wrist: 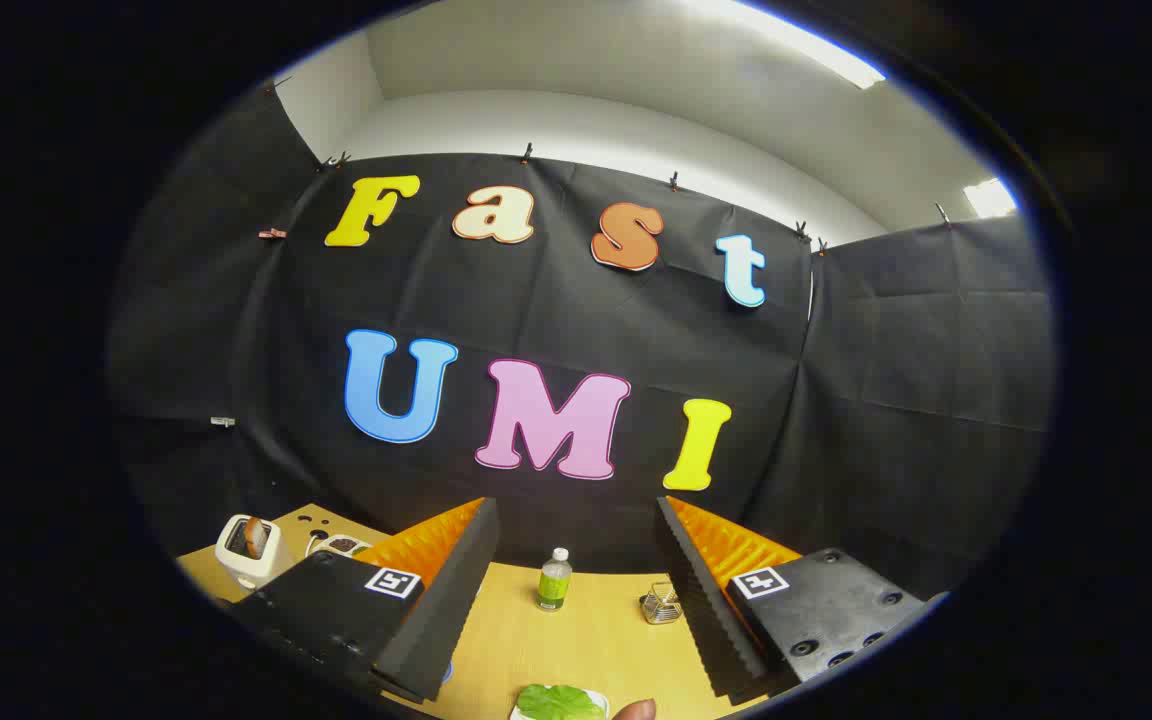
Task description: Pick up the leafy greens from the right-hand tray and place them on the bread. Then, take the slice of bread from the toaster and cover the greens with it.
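My gripper (576, 590) is held high above the wooden table (596, 640), fingers spread wide apart and nothing between them. Low between the fingers, close to me, a green leaf (558, 702) lies on a white tray (598, 700). A fingertip of a person's hand (634, 711) touches the tray's right side. Far off beyond the left finger stands a white toaster (248, 550) with a slice of bread (256, 536) sticking up out of its slot.
A small green bottle (554, 579) stands at the back of the table between the fingers. A small wire holder (662, 603) sits to its right. A white tray with dark contents (338, 545) lies right of the toaster.
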